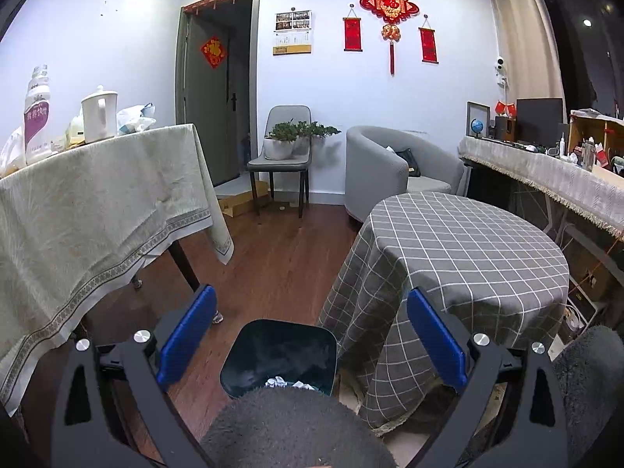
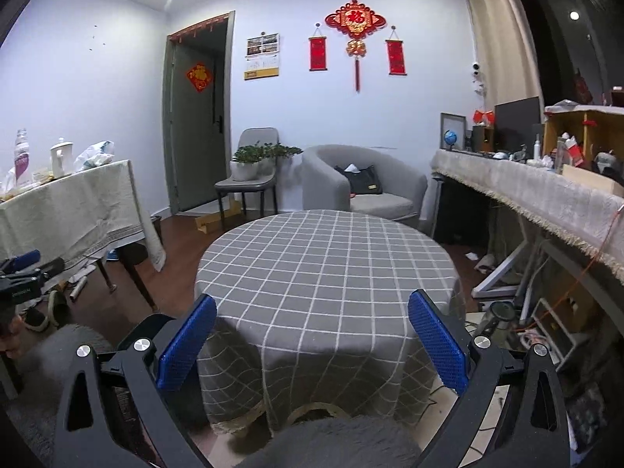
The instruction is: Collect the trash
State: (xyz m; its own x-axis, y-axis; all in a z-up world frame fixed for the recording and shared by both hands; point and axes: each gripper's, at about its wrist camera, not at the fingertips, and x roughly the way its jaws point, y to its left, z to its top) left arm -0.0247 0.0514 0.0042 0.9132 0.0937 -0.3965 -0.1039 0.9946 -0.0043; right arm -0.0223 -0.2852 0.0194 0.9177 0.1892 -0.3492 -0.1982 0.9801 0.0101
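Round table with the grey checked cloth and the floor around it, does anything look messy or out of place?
The round table's grey checked cloth shows nothing lying on it. The dark open trash bin beside it holds crumpled white paper. The oddities are on the floor: scraps of white paper under the long side counter and a flat cardboard box by the door.

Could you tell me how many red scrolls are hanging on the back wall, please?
2: one scroll hangs left of the big red knot ornament, the other scroll hangs right of it. None seems hidden.

Between our textured blue plastic fingers [image 1: 187,335] we see a glossy dark bin [image 1: 280,355], crumpled paper [image 1: 277,382] and checked cloth [image 1: 468,257] beyond.
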